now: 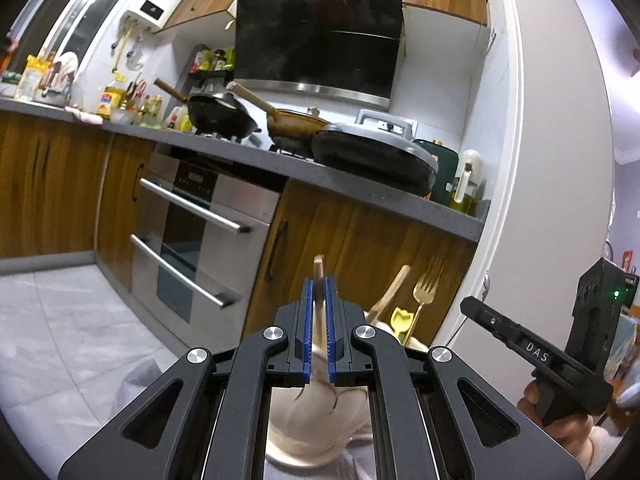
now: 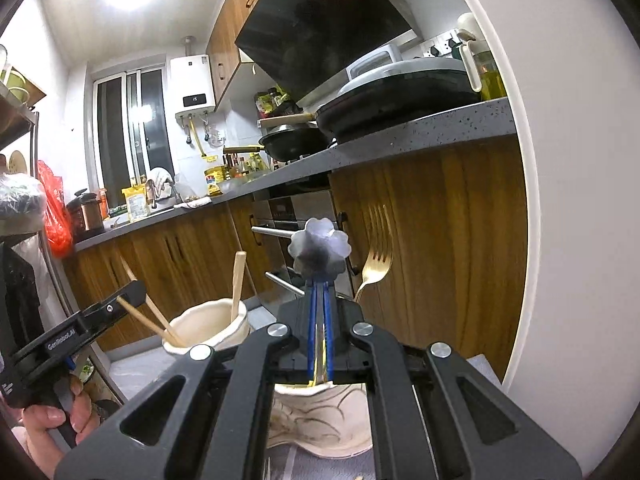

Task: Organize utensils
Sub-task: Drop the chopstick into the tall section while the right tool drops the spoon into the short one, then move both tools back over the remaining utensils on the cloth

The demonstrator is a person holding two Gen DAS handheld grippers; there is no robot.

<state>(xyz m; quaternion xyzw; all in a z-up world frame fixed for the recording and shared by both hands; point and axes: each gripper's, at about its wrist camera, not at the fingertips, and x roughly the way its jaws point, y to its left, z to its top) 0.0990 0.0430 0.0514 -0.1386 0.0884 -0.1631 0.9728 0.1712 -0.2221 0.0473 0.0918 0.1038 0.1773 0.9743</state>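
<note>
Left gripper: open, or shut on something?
Shut. The left gripper has its blue pads pressed on a wooden chopstick, whose tip pokes out above them, over the cream holder.

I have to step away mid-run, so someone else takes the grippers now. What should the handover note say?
Left gripper: shut on a wooden chopstick, held over the left cream holder.
Right gripper: shut on a flower-headed utensil, its handle over the right cream holder.
Already standing in holders: another wooden chopstick in the left one; a gold fork, whose holder I cannot tell.
Done: some utensils are stowed.
Left: probably lower both held pieces into the holders and release.
</note>
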